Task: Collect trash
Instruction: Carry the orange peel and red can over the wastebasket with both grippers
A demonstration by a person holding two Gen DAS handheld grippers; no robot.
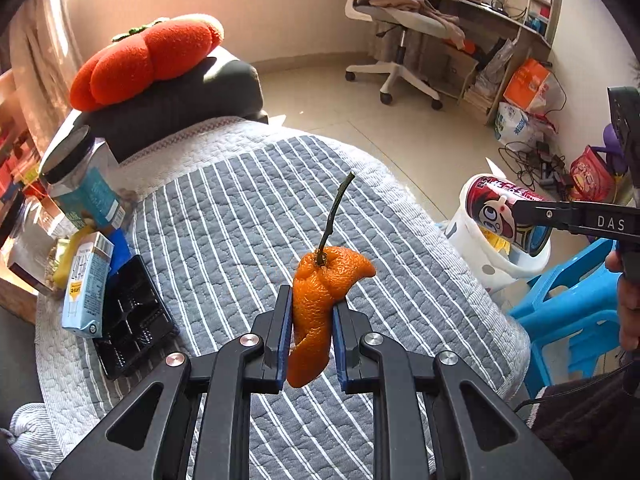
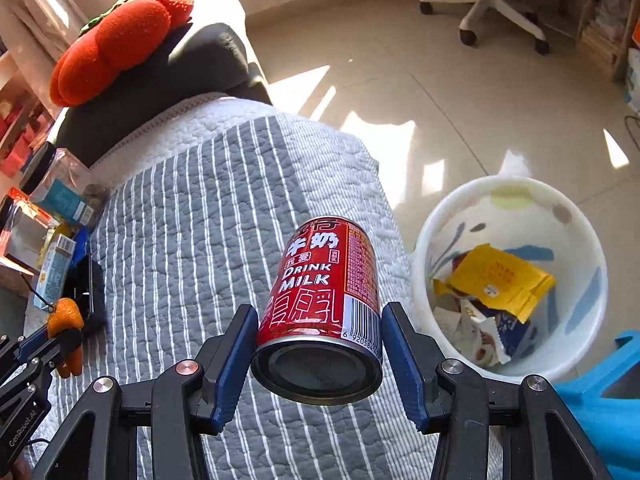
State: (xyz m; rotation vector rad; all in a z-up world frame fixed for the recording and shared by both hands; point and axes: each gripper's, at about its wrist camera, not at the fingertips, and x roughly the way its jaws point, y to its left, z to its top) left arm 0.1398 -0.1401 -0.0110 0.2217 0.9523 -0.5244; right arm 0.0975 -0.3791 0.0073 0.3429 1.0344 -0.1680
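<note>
My left gripper [image 1: 310, 304] is shut on an orange peel [image 1: 316, 304] with a dark stem, held above the grey striped quilt [image 1: 224, 216]. That same peel [image 2: 66, 316] shows at the lower left of the right wrist view. My right gripper [image 2: 318, 316] is shut on a red milk can [image 2: 324, 292], bottom end towards the camera. In the left wrist view the can [image 1: 504, 212] hangs over the white bin [image 1: 480, 256] at the right. The bin [image 2: 588, 240] stands on the floor right of the quilt, holding a yellow packet [image 2: 500, 280] and other wrappers.
At the quilt's left edge lie a small drink carton [image 1: 86, 284], a black plastic tray [image 1: 136, 316] and a black-lidded jar [image 1: 80, 180]. A red plush cushion [image 1: 148, 56] sits on a dark seat behind. A blue stool [image 1: 572, 308] stands beside the bin; an office chair [image 1: 396, 28] is farther off.
</note>
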